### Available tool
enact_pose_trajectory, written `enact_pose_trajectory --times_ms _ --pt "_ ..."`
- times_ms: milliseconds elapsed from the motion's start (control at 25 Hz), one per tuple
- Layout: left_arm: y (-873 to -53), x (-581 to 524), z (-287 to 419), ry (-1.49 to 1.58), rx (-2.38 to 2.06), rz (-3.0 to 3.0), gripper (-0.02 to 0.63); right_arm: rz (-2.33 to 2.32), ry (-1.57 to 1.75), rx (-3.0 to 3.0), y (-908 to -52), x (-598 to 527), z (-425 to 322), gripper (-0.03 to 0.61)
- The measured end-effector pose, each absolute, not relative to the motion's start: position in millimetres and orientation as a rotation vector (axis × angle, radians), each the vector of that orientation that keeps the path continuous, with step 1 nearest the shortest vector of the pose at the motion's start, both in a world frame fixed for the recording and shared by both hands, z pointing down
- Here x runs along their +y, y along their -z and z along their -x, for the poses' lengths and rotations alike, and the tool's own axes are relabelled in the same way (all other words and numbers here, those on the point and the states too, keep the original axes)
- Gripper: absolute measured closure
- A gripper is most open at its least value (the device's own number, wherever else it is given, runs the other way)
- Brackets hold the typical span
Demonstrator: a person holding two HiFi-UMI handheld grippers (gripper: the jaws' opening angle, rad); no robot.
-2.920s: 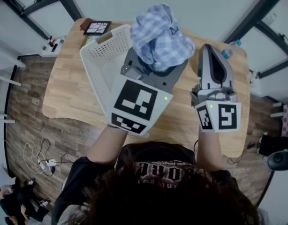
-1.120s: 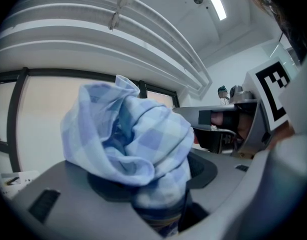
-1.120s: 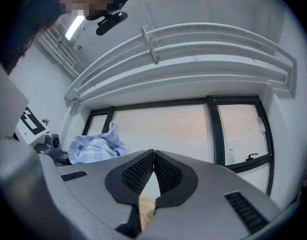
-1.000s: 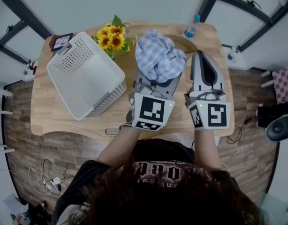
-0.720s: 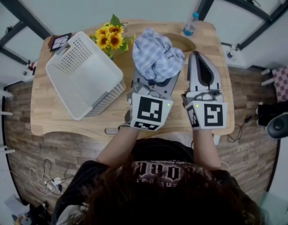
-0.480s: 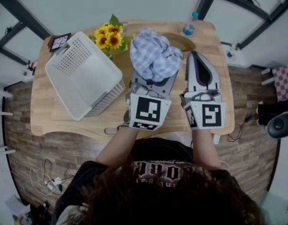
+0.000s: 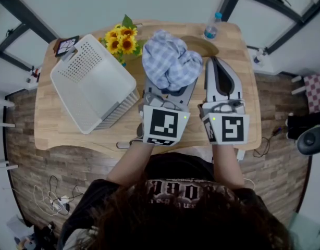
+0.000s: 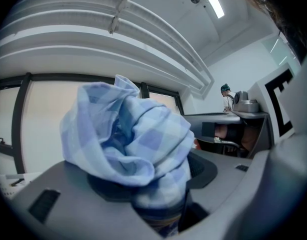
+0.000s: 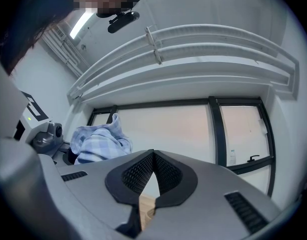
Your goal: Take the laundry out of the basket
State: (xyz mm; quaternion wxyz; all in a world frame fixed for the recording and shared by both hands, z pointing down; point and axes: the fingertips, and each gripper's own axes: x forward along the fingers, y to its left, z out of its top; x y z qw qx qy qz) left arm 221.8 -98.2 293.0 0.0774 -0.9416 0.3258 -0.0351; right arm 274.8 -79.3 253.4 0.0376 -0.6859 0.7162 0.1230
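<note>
Wooden table [image 7: 61, 134] carries white basket [image 7: 92, 82]; sunflowers [image 7: 121, 40] just behind basket, bottle [image 7: 212, 29] well right of it. Left gripper [image 8: 161, 211] fingers clamp crumpled blue checked cloth [image 7: 168, 61], right of basket. Right gripper [image 9: 152, 156] fingers closed, empty. Cloth hides left fingertips.

The fingertips of the left gripper [image 7: 168, 91] are covered by the blue checked cloth [image 7: 169, 61]. The inside of the white basket [image 7: 92, 82] is turned out of sight. The dark object [image 7: 68, 46] at the table [image 7: 56, 132] corner cannot be identified.
</note>
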Motion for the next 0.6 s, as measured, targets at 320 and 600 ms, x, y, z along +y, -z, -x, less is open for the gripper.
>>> enact_pose_trajectory --times_ms 320,600 --pt "-294.0 -97.4 -222.4 0.106 0.977 2.821 0.351 2.115 -0.369 2.203 -258.7 -78.7 -275.6 0.552" --pt "-299.7 -96.2 -224.6 0.112 0.983 2.835 0.351 2.130 -0.367 2.202 -261.9 -76.6 -278.4 0.554"
